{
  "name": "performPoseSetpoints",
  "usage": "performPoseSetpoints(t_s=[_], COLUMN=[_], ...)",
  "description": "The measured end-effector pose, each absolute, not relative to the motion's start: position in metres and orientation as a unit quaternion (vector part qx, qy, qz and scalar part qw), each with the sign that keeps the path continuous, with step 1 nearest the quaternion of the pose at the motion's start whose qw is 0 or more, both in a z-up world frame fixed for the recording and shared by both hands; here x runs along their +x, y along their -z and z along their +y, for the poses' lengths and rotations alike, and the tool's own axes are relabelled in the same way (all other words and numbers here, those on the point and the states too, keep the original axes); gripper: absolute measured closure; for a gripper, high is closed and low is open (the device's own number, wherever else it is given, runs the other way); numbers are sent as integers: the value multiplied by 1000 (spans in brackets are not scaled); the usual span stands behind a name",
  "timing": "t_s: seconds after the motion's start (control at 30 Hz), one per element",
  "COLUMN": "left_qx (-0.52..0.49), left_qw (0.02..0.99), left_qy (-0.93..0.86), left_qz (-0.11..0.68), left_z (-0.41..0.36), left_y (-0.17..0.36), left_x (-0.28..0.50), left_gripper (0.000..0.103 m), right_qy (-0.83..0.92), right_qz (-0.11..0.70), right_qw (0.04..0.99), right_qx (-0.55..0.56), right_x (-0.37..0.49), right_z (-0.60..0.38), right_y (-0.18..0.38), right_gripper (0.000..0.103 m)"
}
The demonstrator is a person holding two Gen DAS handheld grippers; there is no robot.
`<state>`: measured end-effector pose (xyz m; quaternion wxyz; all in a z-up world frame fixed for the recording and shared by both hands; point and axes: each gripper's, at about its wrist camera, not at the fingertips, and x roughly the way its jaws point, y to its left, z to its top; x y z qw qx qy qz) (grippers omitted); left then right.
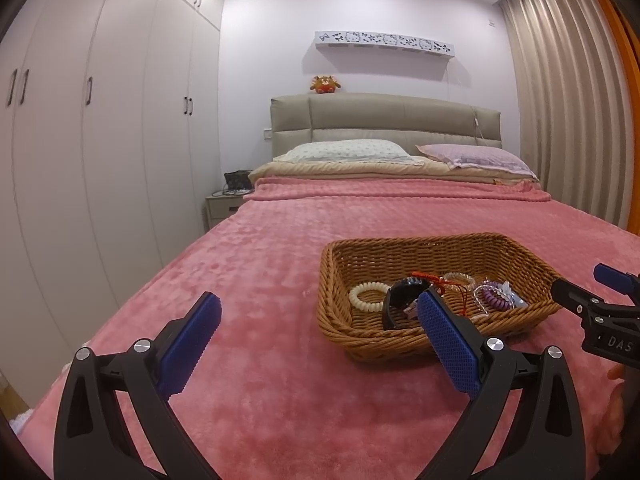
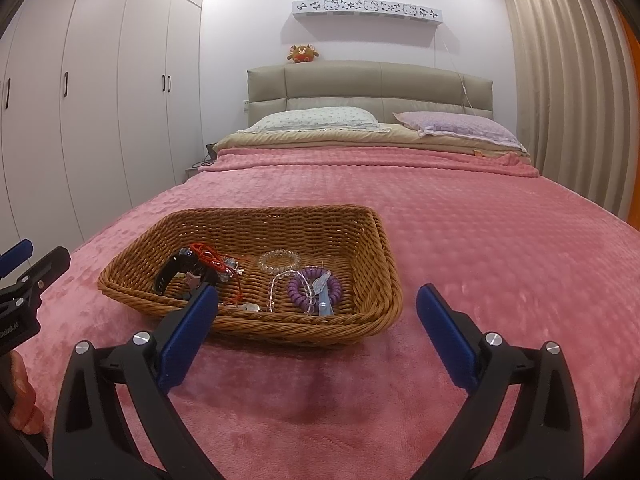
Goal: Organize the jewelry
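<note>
- The left tool (image 1: 320, 340), black-armed with blue ribbed pads, hangs with its jaws spread wide and nothing between them, low over the pink plush blanket (image 1: 260, 264) near the foot edge of the bed; its right pad overlaps the near-left corner of the basket in its own view.
- The right tool (image 2: 318, 328) is likewise spread wide and empty, facing the basket's near rim.
- The jewelry lies in the brown woven wicker basket (image 2: 384, 248), which sits on the blanket toward the foot of the bed: a black watch-like band (image 2: 168, 276), a red cord piece (image 2: 208, 261), a clear bead bracelet (image 2: 279, 261), a purple coiled ring (image 2: 298, 294), a pale blue clip (image 2: 325, 304) and, in the left view, a cream coiled ring (image 1: 366, 296).
- Risk: the pieces overlap; the red cord drapes over the black band and a clear bead strand crosses the purple ring, so lifting one would likely drag a neighbour.
- Risk: the light basket on soft bedding may slide or tip if a pad catches its rim.
- Risk: small beads may slip from wide flat pads.
- Risk: both tools converge on one basket and could collide.
- Further off: two pillows (image 2: 316, 118), a grey padded headboard (image 2: 368, 84), an orange plush toy (image 2: 302, 53), white wardrobe doors (image 2: 100, 92), beige curtains (image 2: 560, 80); none obstructs the reach.
</note>
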<state>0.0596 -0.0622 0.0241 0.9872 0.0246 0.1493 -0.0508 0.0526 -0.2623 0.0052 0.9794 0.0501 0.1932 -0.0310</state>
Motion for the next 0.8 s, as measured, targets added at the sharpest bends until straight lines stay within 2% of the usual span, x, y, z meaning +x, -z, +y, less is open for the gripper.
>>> performPoseSetpoints(t_s=[0.8], left_qx=[29], left_qw=[987], left_qy=[53], left_qz=[150], left_z=[-64], left_y=[-26], left_x=[57], left_gripper=[8], right_qy=[29], right_qz=[196], right_qw=[979], right_qx=[52], right_x=[55], right_z=[-263], right_y=[-5], right_gripper=[8])
